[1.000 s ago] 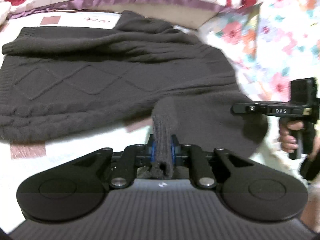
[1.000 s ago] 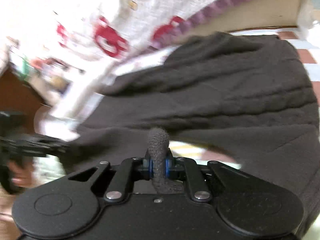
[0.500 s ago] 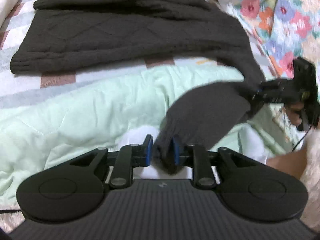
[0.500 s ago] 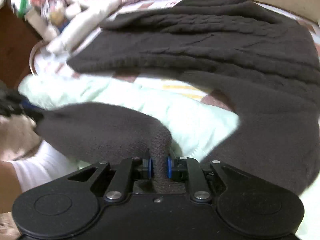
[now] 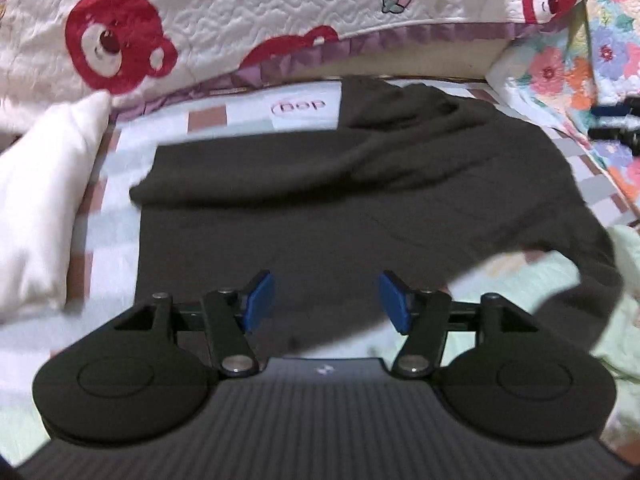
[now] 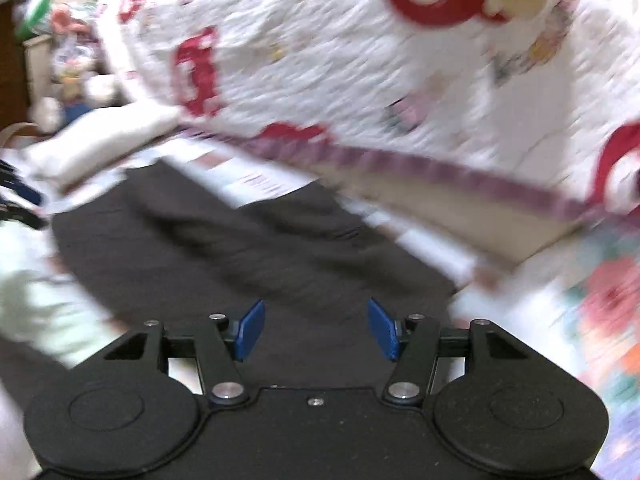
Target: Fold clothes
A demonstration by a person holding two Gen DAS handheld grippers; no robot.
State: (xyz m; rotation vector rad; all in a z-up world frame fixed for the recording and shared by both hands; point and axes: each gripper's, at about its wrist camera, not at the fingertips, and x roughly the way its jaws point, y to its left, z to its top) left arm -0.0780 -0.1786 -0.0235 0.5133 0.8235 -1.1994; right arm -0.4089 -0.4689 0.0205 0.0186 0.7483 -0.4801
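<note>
A dark brown knit sweater (image 5: 360, 200) lies spread on the bed, its body flat and a bunched fold along its far edge. One sleeve trails to the right and down (image 5: 592, 288). My left gripper (image 5: 326, 306) is open and empty, hovering just above the sweater's near edge. My right gripper (image 6: 316, 330) is open and empty above the same sweater (image 6: 260, 264); this view is blurred. The right gripper shows at the far right of the left wrist view (image 5: 616, 122).
A white quilt with red bears (image 5: 280, 12) rises behind the bed. A white pillow (image 5: 44, 208) lies at the left. A floral cover (image 5: 600, 60) is at the right. Pale green bedding (image 5: 624, 300) lies by the trailing sleeve.
Both grippers have let go of the sleeve they pinched and now stand open. Both have moved forward over the sweater's body. The sleeve now rests on the bed.
</note>
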